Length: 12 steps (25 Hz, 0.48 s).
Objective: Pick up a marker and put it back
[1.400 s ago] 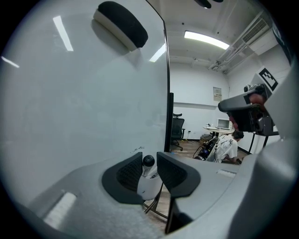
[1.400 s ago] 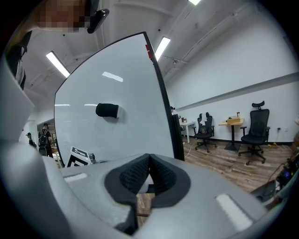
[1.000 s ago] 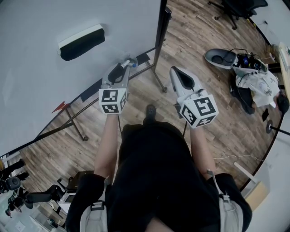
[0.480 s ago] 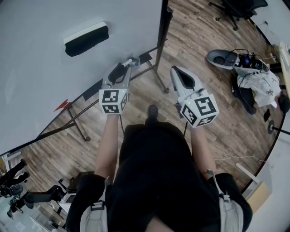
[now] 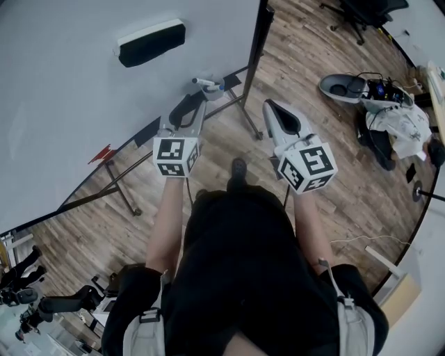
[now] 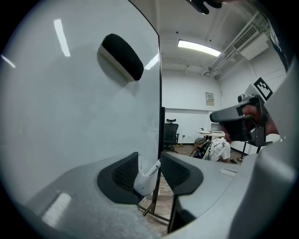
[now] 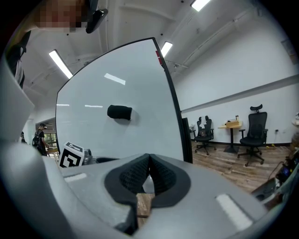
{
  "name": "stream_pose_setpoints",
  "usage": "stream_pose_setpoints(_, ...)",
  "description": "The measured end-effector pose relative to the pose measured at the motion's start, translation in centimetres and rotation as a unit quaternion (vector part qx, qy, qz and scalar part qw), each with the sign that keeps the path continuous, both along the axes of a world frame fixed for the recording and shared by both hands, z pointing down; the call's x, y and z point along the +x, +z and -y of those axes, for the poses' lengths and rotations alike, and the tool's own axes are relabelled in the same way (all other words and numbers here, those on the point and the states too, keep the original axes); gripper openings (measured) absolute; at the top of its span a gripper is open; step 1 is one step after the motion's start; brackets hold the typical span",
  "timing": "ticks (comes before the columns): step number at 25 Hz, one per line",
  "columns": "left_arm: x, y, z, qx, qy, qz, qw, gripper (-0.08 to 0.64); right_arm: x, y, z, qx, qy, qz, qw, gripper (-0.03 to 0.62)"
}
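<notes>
A white marker with a blue end [image 5: 206,83] lies on the small tray at the lower edge of the whiteboard [image 5: 69,104]. My left gripper [image 5: 195,99] sits just short of it. Its jaws have just been opening and now stand open with nothing pressed between them. In the left gripper view the marker [image 6: 148,176] shows through the gap of that gripper [image 6: 149,161], beyond the pads. My right gripper [image 5: 268,106] hovers over the floor to the right, shut and empty; in its own view [image 7: 148,163] the pads meet.
A black eraser [image 5: 151,43] sticks to the whiteboard above the marker. The board's black stand legs [image 5: 243,115] spread over the wooden floor below both grippers. A device with cables [image 5: 348,87] and a white cloth [image 5: 400,128] lie at the right, an office chair [image 5: 365,14] beyond.
The left gripper's jaws were around the marker's end on the tray; they have let go and drawn back, leaving the marker lying there. The right gripper stays shut.
</notes>
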State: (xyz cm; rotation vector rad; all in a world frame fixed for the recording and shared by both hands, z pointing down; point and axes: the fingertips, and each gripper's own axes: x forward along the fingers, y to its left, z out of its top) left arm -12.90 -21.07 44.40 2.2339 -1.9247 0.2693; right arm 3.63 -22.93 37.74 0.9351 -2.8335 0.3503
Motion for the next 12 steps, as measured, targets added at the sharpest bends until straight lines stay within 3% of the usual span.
stream_pose_setpoints(12,-3.1,-2.1,-7.2,0.019,0.041,-0.006,0.9990,0.118,-4.1,-0.6,-8.1,0.004,0.029,-0.005,1.000,0.002)
